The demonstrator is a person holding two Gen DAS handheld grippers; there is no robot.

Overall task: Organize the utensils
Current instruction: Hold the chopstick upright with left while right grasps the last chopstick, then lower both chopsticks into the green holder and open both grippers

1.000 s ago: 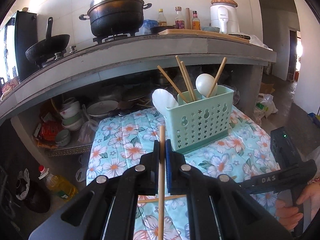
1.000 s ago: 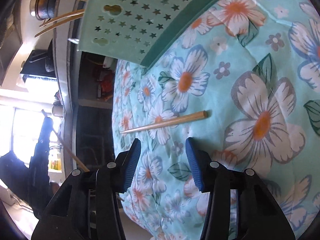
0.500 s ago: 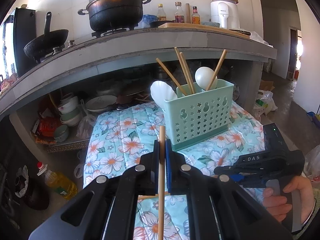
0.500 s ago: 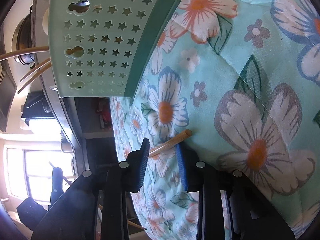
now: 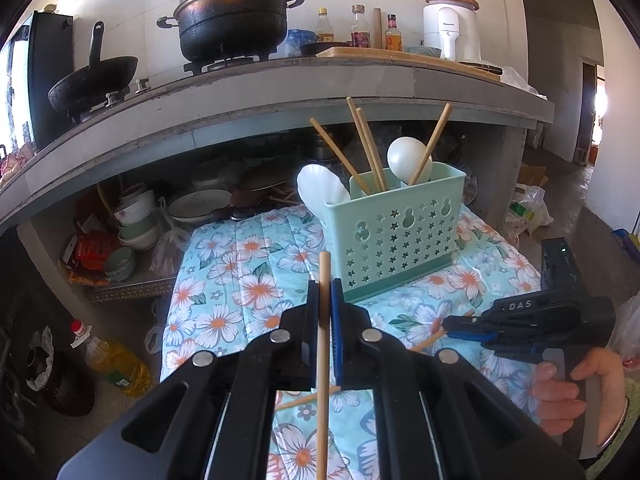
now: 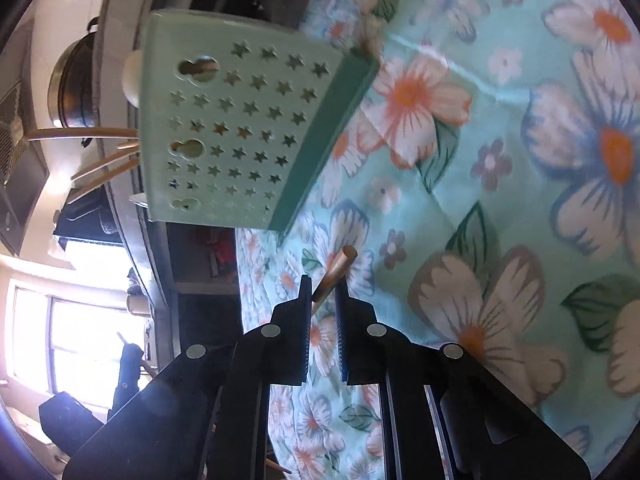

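My left gripper (image 5: pixel 324 292) is shut on a wooden chopstick (image 5: pixel 323 344) that stands upright between its pads. Behind it, a mint-green perforated basket (image 5: pixel 400 236) on the floral cloth (image 5: pixel 240 280) holds several chopsticks and two white spoons. A second chopstick (image 5: pixel 308 398) lies on the cloth. A person's hand holds my right gripper (image 5: pixel 460 326) at that chopstick's far end. In the right wrist view the right gripper (image 6: pixel 323 292) is closing its jaws, with the chopstick's end (image 6: pixel 340 266) pinched between the pads. The basket (image 6: pixel 240 132) is just beyond.
Behind the table, a concrete counter (image 5: pixel 280 92) carries a black pot (image 5: pixel 232 24), a wok (image 5: pixel 92 84), bottles and a white appliance (image 5: pixel 452 28). Bowls and plates fill the shelf below. An oil bottle (image 5: pixel 116 364) stands on the floor at the left.
The right gripper came forward over the lying chopstick's end and its jaws narrowed from wide apart to pinching it. The left gripper and its chopstick stayed put.
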